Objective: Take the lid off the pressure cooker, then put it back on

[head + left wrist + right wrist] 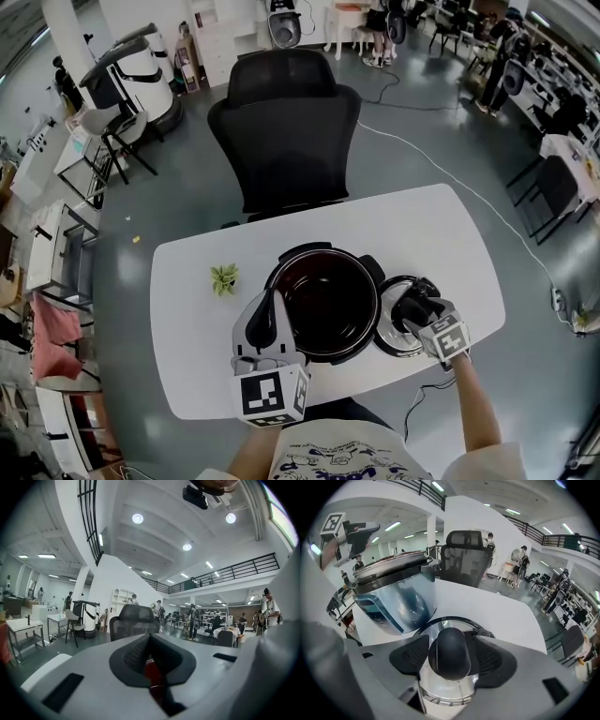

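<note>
Pressure cooker (328,300) front and centre, folks: a round pot with a black rim, a dark reddish-brown inside and a shiny blue-silver body, standing open in the middle of the white rounded table (412,225). Its lid (387,328), a round silvery disc with a dark edge, lies flat on the table just to the right of the pot, touching or very nearly touching its side. We see the right gripper (417,305) angled down over that lid, and in the right gripper view its jaws stand wide, with the lid's fat black rounded knob (449,653) between the two dark ribbed pads. The right pad shows a clear gap to the knob, so we call no squeeze here. On the other side, the left gripper (270,319) lies level at the cooker's left rim, and in the left gripper view (149,660) its jaws are pinched narrow, with a sliver of that reddish pot wall caught between them (thin metal, so barely any gap). From the right gripper view we also get the cooker's curved blue side (393,602) looming at upper left and bare white tabletop (487,606) beyond. A small green leafy plant (224,277) sits on the table left of the pot, apart from it. Behind the table stands a black mesh-backed office chair (286,131).
</note>
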`<action>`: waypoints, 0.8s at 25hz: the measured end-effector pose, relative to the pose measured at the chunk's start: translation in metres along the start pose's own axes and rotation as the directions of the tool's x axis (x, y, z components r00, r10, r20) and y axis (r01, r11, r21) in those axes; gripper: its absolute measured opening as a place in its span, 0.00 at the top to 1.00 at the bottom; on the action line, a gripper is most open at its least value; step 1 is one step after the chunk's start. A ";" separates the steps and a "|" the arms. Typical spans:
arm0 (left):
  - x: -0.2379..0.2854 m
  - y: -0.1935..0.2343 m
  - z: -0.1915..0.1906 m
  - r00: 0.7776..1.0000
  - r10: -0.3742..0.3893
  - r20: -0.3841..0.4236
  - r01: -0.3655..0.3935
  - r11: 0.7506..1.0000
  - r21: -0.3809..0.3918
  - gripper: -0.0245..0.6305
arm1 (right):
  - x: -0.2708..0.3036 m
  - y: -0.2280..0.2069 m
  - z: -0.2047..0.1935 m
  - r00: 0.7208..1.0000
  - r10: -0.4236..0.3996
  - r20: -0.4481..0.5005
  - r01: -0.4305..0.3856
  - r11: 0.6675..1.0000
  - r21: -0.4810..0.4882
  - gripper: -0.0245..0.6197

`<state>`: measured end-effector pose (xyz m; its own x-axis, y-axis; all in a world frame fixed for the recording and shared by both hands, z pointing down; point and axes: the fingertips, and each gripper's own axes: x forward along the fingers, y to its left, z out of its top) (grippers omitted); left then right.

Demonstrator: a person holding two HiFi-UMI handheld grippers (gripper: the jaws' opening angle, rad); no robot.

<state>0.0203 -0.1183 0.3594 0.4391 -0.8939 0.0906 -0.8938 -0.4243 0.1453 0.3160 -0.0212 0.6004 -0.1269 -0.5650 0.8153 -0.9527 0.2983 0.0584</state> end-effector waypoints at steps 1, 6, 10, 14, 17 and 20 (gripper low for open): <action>0.001 0.000 -0.002 1.000 -0.002 -0.007 0.002 1.000 0.005 0.94 | 0.003 0.001 -0.002 1.000 0.006 -0.014 -0.006 1.000 -0.004 0.47; 0.006 0.002 -0.011 0.999 -0.010 -0.050 0.012 0.999 0.041 0.94 | 0.022 0.002 -0.010 0.996 0.029 -0.084 -0.034 0.998 -0.049 0.47; 0.012 0.002 -0.012 0.999 -0.006 -0.043 0.006 1.000 0.011 0.94 | 0.035 0.002 -0.016 0.991 0.043 -0.131 -0.051 0.997 -0.063 0.47; 0.016 0.001 -0.017 0.998 -0.013 -0.062 0.014 1.000 0.024 0.94 | 0.046 0.001 -0.022 0.984 0.052 -0.173 -0.068 0.994 -0.087 0.47; 0.017 0.000 -0.021 0.997 -0.018 -0.075 0.020 0.999 0.031 0.94 | 0.050 0.002 -0.026 0.976 0.083 -0.200 -0.101 0.991 -0.084 0.47; 0.018 0.001 -0.023 0.997 -0.018 -0.080 0.021 0.999 0.027 0.94 | 0.053 0.002 -0.028 0.967 0.133 -0.217 -0.149 0.987 -0.059 0.48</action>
<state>0.0298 -0.1316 0.3835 0.4613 -0.8714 0.1668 -0.8867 -0.4465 0.1201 0.3156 -0.0292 0.6600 -0.1898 -0.3402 0.9210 -0.9051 0.4242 -0.0298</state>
